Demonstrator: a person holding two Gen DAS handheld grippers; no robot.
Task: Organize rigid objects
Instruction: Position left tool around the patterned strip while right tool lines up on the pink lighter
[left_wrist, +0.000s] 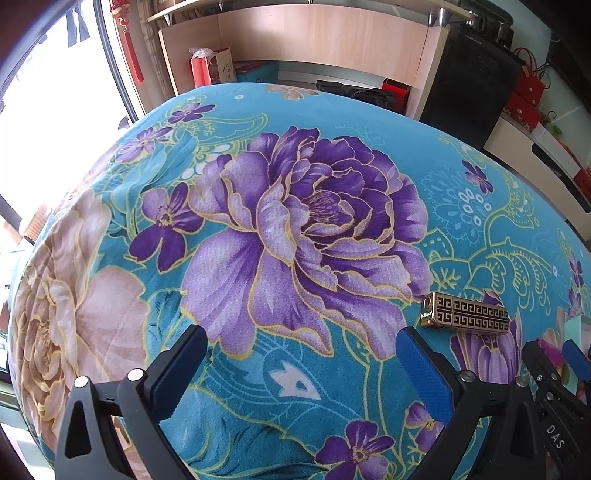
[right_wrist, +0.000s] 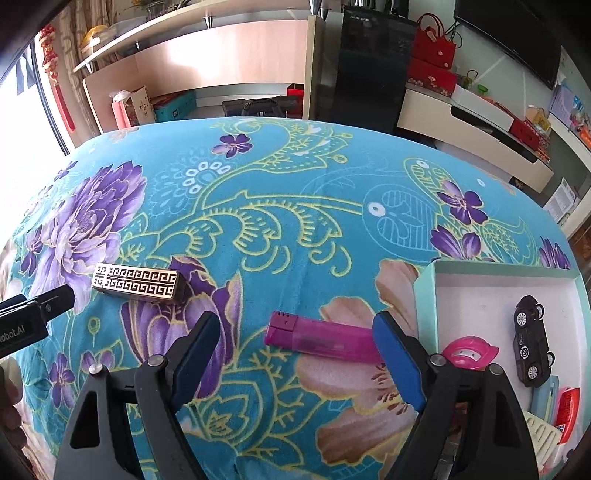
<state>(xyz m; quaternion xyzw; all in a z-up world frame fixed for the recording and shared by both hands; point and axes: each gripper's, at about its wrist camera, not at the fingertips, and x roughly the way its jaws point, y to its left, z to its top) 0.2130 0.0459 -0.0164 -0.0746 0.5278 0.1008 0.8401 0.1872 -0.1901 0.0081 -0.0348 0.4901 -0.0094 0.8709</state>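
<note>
Item: pink lighter (right_wrist: 319, 338), translucent magenta plastic, lying flat on the floral cloth (right_wrist: 258, 192); long axis runs roughly left to right across the right wrist view, tilted slightly downward toward the right, cap end pointing left, its other end passing behind the blue pad of the right gripper (right_wrist: 299, 354). Right gripper: jaws spread wide, nothing clamped, the lighter just ahead of and between the fingers. Item: gold patterned lighter (left_wrist: 466, 313), rectangular metal case with a key-fret pattern, flat on the cloth, long axis also near horizontal, just beyond the right-hand finger of the left gripper (left_wrist: 301, 363). Left gripper: jaws spread wide, empty, over bare cloth. Container: pale green box (right_wrist: 424, 291), white inside, at the right edge of the cloth, holding a black toy car (right_wrist: 532, 341), a pink plastic piece (right_wrist: 469, 350) and other small items partly out of view.
</note>
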